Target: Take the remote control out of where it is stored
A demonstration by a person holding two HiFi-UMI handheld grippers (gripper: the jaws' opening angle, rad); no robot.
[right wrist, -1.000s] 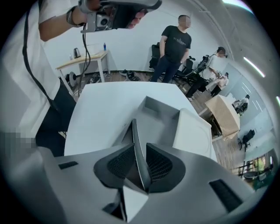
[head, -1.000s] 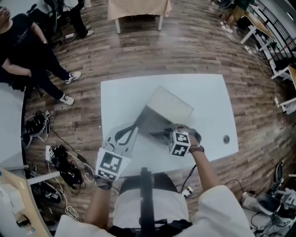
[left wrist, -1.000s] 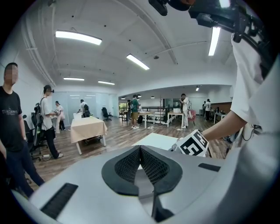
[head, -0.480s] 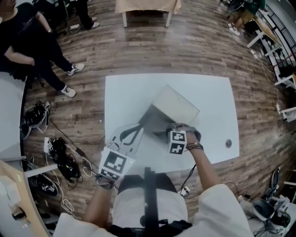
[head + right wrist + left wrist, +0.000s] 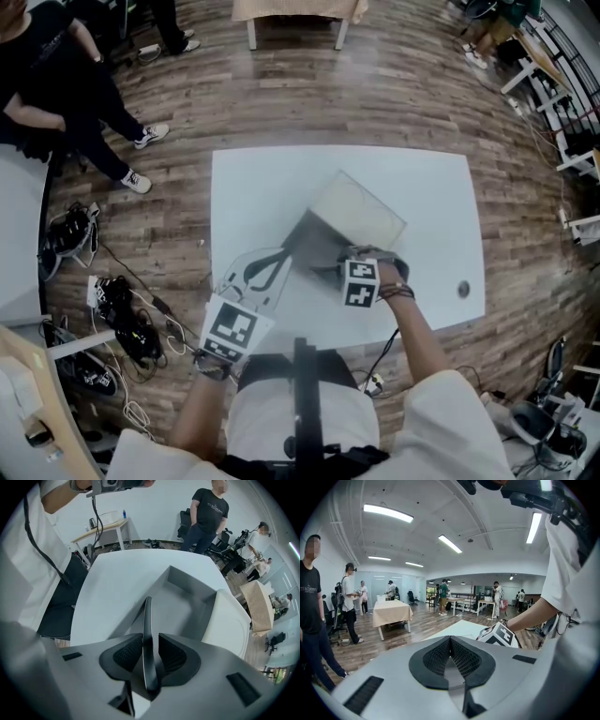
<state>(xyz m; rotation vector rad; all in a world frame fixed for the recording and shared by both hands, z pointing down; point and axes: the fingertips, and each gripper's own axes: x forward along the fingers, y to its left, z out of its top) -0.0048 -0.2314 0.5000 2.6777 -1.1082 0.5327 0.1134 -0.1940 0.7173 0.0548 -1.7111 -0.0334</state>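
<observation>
A grey storage box [image 5: 361,211] sits on the white table [image 5: 431,187] with its drawer [image 5: 314,242] pulled out toward me. My right gripper [image 5: 330,269] hovers at the drawer's front, shut on the remote control [image 5: 147,620], a thin dark slab seen edge-on between the pads [image 5: 173,656]. The drawer [image 5: 187,597] lies open just beyond the right gripper [image 5: 149,641]. My left gripper [image 5: 267,265] hangs over the table's front left, apart from the box. In its own view the left gripper [image 5: 450,641] is shut, with nothing between its pads.
A small dark round object [image 5: 462,290] lies near the table's right front edge. Cables and gear [image 5: 122,319] clutter the floor to the left. A person in black [image 5: 56,84] stands at the far left, and a cloth-covered table [image 5: 295,9] is behind.
The head camera has shifted a little. Both grippers keep almost the same places relative to the open drawer, and the right one still grips the remote control.
</observation>
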